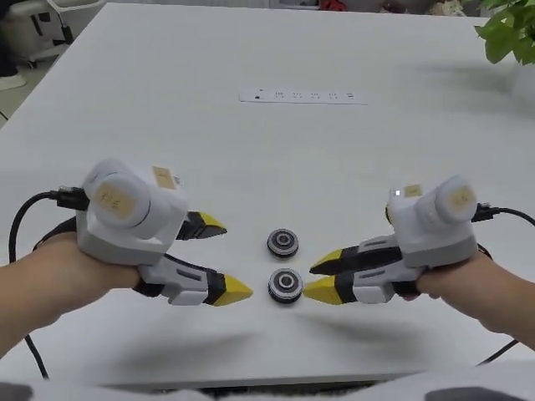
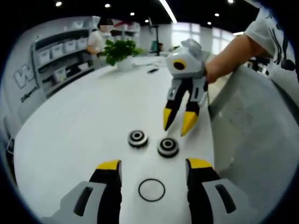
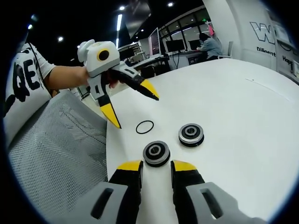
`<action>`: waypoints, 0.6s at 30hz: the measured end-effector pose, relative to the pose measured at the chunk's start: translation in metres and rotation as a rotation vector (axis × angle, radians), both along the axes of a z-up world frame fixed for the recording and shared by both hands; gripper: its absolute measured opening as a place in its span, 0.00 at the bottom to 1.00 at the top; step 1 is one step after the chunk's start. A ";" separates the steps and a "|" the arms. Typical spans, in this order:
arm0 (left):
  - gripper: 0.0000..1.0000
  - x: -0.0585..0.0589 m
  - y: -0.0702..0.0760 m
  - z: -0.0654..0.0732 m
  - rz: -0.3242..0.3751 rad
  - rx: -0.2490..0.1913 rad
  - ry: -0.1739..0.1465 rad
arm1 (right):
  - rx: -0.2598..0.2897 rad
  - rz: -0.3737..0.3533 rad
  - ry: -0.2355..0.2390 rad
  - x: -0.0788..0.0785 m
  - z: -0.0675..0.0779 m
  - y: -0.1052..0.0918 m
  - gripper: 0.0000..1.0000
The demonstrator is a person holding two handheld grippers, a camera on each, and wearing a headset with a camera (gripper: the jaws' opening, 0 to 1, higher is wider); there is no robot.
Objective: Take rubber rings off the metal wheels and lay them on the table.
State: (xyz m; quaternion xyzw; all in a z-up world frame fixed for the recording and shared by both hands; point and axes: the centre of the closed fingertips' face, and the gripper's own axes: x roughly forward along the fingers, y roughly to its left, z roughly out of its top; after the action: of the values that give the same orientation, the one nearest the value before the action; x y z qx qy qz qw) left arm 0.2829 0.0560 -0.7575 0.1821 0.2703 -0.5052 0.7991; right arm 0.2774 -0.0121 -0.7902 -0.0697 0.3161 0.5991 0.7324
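**Black rubber ring lies loose beside two wheels**

A thin black rubber ring (image 2: 152, 190) lies flat on the white table (image 1: 251, 150), a plain closed circle with bare tabletop showing through it. In the left gripper view it sits between the yellow-tipped jaws of the left gripper (image 1: 224, 257), touching neither; those jaws are spread wide and hold nothing.

Two small round metal wheels lie flat, close together but apart, midway between the grippers. The nearer metal wheel (image 1: 285, 285) and the farther metal wheel (image 1: 282, 242) each show a silvery face around a dark centre, with a black outer band. Whether that band is rubber on both, I cannot tell.

The right gripper (image 1: 320, 277) points at the nearer wheel, its tips just short of it. Its jaws stand a little apart, with nothing between them.
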 end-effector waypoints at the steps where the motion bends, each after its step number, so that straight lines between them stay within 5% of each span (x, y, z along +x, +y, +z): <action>1: 0.56 0.000 -0.001 -0.001 -0.003 0.001 0.001 | -0.004 0.005 -0.003 -0.001 -0.001 0.000 0.20; 18: 0.51 -0.003 -0.010 -0.009 -0.031 0.012 0.018 | -0.035 0.042 -0.023 -0.005 -0.008 0.004 0.20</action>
State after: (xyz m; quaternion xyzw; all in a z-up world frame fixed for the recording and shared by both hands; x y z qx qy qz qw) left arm 0.2800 0.0458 -0.7663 0.1866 0.2773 -0.5177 0.7876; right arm 0.2727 -0.0078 -0.7979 -0.0960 0.3167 0.6078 0.7219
